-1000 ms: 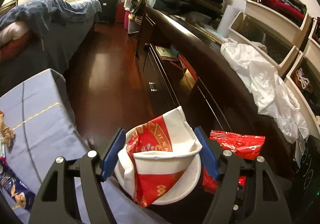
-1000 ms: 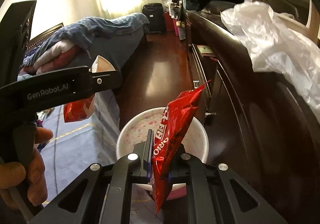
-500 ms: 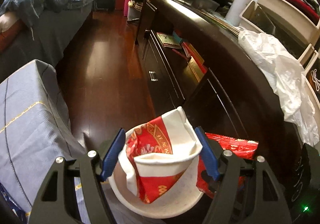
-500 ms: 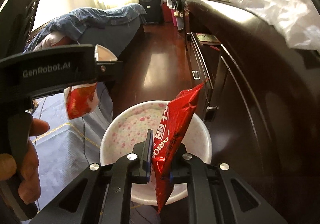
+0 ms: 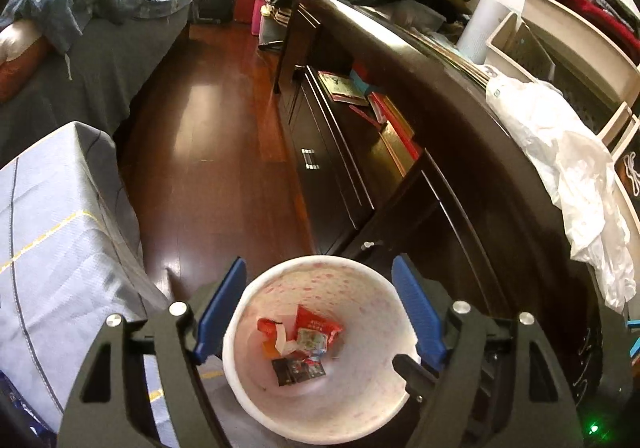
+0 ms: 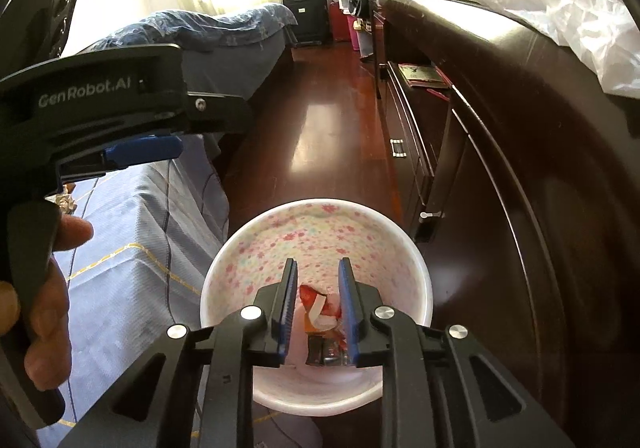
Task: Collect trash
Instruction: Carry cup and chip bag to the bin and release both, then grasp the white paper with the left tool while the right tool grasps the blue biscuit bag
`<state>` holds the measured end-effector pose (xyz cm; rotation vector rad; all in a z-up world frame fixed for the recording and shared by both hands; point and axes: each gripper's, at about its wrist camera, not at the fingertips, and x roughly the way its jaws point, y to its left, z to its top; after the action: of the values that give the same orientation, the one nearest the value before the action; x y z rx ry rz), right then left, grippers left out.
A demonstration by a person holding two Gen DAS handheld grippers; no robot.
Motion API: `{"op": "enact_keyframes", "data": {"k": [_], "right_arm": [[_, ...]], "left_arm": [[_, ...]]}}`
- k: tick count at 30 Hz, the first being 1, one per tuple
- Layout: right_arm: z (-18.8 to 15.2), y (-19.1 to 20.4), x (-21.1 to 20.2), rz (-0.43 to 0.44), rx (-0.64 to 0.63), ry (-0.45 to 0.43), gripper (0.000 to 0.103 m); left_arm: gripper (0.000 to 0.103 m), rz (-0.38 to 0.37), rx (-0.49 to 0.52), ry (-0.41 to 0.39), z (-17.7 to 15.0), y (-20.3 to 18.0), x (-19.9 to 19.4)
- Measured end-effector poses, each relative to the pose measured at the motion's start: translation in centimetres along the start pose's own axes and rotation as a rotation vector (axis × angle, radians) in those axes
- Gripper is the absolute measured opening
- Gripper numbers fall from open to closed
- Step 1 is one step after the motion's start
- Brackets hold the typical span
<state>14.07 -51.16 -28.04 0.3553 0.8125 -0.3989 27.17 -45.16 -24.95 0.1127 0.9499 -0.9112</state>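
A white floral trash bin [image 5: 256,312] [image 6: 320,232] stands on the floor below both grippers. Red wrappers and a crushed paper cup [image 5: 304,340] [image 6: 320,312] lie at its bottom. My left gripper [image 5: 320,308] is open and empty, its blue pads either side of the bin's mouth. My right gripper [image 6: 318,296] is open and empty above the bin. The left gripper [image 6: 120,128] also shows in the right wrist view, held in a hand at the left.
A dark dresser [image 5: 460,168] [image 6: 520,128] runs along the right, with a white plastic bag [image 5: 572,176] on top. A blue-covered table [image 5: 60,232] is at the left. A bed [image 5: 80,48] stands further back across the wooden floor [image 5: 224,136].
The left gripper let go of the crushed red and white cup, and the right gripper opened and let go of the red wrapper. Both now lie in the bin.
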Motion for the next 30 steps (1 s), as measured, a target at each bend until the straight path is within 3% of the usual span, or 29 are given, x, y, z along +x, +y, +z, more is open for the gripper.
{"op": "enact_keyframes", "data": {"k": [9,10,13,15,19,24,30], "right_arm": [[-0.3,1.3,-1.5,0.013,-0.021,0.011,0.028],[-0.2,1.9,-1.9,0.015,-0.033,0.005,0.033],[0.2,4.2,-3.4,0.055,-0.075,-0.025,0.062],[0.4,6.4,-4.5,0.097,-0.112,-0.048,0.07],[0.5,11.3,-6.1,0.191,-0.186,-0.066,0.082],[0.1,17.2,-6.8,0.3,-0.268,-0.064,0.083],[-0.8,22.5,-6.0,0.369,-0.356,-0.033,0.083]], "left_arm": [[0.084,0.08,-0.033,-0.022,-0.8,2.3,-2.5],[0.084,0.099,-0.042,-0.037,-0.9,3.0,-3.6],[0.094,0.186,-0.081,-0.097,-1.5,5.7,-7.4],[0.1,0.25,-0.126,-0.144,-2.2,7.8,-10.2],[0.1,0.374,-0.222,-0.211,-4.3,12.9,-16.1],[0.1,0.52,-0.312,-0.225,-6.6,19.8,-21.1],[0.1,0.592,-0.385,-0.188,-7.8,28.0,-23.3]]}}
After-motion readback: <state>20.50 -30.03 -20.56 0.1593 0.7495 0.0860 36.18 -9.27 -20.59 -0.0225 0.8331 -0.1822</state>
